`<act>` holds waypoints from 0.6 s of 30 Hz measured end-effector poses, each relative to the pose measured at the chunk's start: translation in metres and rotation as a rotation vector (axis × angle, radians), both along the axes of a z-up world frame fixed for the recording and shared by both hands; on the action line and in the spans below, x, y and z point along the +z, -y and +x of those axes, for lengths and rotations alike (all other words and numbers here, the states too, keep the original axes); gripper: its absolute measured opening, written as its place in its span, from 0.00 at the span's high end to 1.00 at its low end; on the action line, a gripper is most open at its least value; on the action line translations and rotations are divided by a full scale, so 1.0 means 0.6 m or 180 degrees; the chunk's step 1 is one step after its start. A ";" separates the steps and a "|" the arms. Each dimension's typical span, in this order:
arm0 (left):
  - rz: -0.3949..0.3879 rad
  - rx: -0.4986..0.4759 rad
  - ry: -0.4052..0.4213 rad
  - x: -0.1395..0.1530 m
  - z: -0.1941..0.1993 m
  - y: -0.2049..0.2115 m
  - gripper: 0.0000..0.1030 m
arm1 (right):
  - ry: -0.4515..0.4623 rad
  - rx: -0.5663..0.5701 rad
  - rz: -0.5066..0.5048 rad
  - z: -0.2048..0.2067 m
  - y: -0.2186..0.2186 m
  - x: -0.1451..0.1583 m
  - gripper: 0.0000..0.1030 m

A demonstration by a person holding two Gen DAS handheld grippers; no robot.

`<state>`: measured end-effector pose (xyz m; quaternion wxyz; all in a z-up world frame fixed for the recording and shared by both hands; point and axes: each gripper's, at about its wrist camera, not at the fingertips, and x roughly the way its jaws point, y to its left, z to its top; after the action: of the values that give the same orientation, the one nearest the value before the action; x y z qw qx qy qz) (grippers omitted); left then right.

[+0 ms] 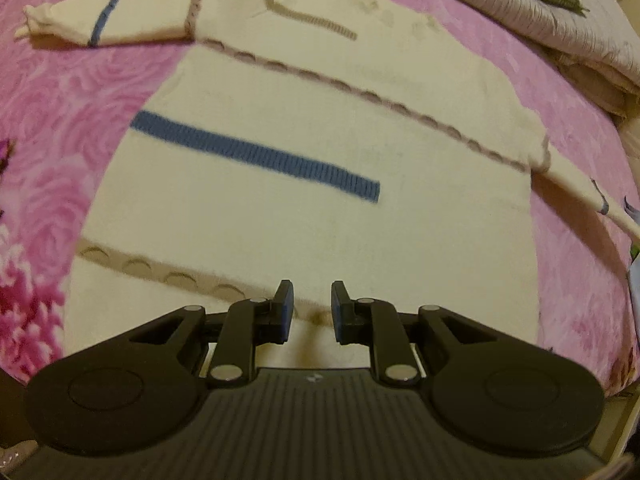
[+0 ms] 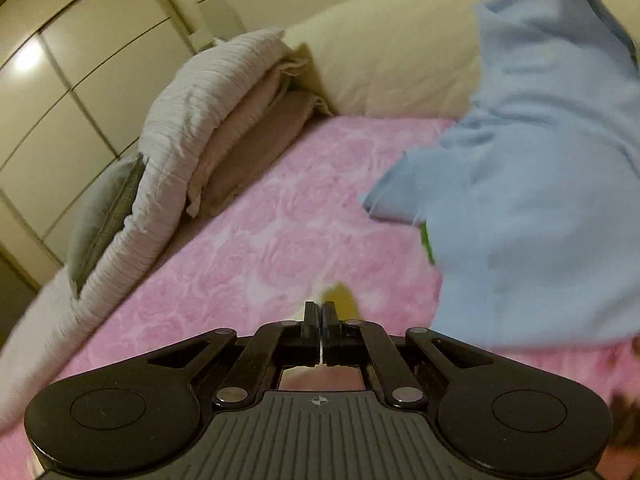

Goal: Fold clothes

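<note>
The cream sweater [image 1: 320, 128] lies flat and spread on the pink rose-patterned bedspread [image 1: 60, 112], filling the middle of the left wrist view, its hem toward six o'clock and its neck toward twelve. It is a soft knit with a ribbed blue stripe [image 1: 256, 154] across the chest, beige scalloped bands, and sleeves reaching out to ten and three o'clock. In the right wrist view a light blue garment [image 2: 532, 184], smooth and rumpled into soft folds, covers the area from one to four o'clock. A stack of folded, crinkle-textured bedding [image 2: 192, 132] lies at ten o'clock against a cream padded headboard [image 2: 392, 64]. The left gripper [image 1: 311, 308] hovers over the sweater's hem with its jaws apart and nothing between them. The right gripper [image 2: 320, 322] has its jaws pressed together; a pale sliver shows between them, too blurred to identify.
</note>
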<state>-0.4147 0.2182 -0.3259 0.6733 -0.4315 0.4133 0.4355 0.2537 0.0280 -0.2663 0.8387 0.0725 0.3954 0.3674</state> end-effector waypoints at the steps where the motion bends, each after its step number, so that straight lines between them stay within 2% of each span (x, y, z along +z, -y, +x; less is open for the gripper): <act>1: -0.0039 0.0007 0.0004 -0.007 0.000 0.001 0.85 | 0.0026 -0.0005 -0.0146 -0.006 0.004 -0.008 1.00; 5: -0.0125 0.0030 -0.0032 -0.023 -0.005 0.002 0.85 | -0.0343 -0.0307 -0.1415 -0.011 0.001 -0.119 1.00; 6: -0.0110 0.0033 -0.0047 -0.023 -0.010 0.000 0.85 | -0.0416 -0.0428 -0.1535 -0.013 0.006 -0.140 1.00; 8: -0.0080 0.0073 -0.0088 -0.023 -0.023 -0.006 0.83 | -0.0463 -0.0763 -0.1211 -0.024 0.029 -0.147 0.98; 9: -0.0065 0.0110 -0.0113 -0.023 -0.032 -0.009 0.81 | -0.0507 -0.0896 -0.1165 -0.030 0.032 -0.144 0.95; 10: -0.0057 0.0172 -0.0124 -0.024 -0.042 -0.015 0.81 | -0.0533 -0.0991 -0.1149 -0.039 0.032 -0.140 0.86; 11: -0.0049 0.0234 -0.0136 -0.026 -0.053 -0.021 0.81 | -0.0527 -0.1006 -0.1177 -0.048 0.028 -0.133 0.71; 12: -0.0040 0.0296 -0.0148 -0.027 -0.064 -0.027 0.81 | -0.0509 -0.0972 -0.1190 -0.058 0.021 -0.124 0.64; 13: 0.0001 0.0350 -0.0154 -0.025 -0.076 -0.035 0.81 | -0.0485 -0.0889 -0.1168 -0.074 0.008 -0.113 0.62; 18: 0.0156 0.0621 -0.0180 -0.025 -0.158 -0.096 0.75 | -0.0637 -0.0088 -0.1108 -0.163 -0.086 -0.106 0.58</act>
<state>-0.5096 0.2759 -0.3408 0.6261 -0.4407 0.3774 0.5209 0.1558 0.0795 -0.3299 0.8001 -0.0321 0.5333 0.2729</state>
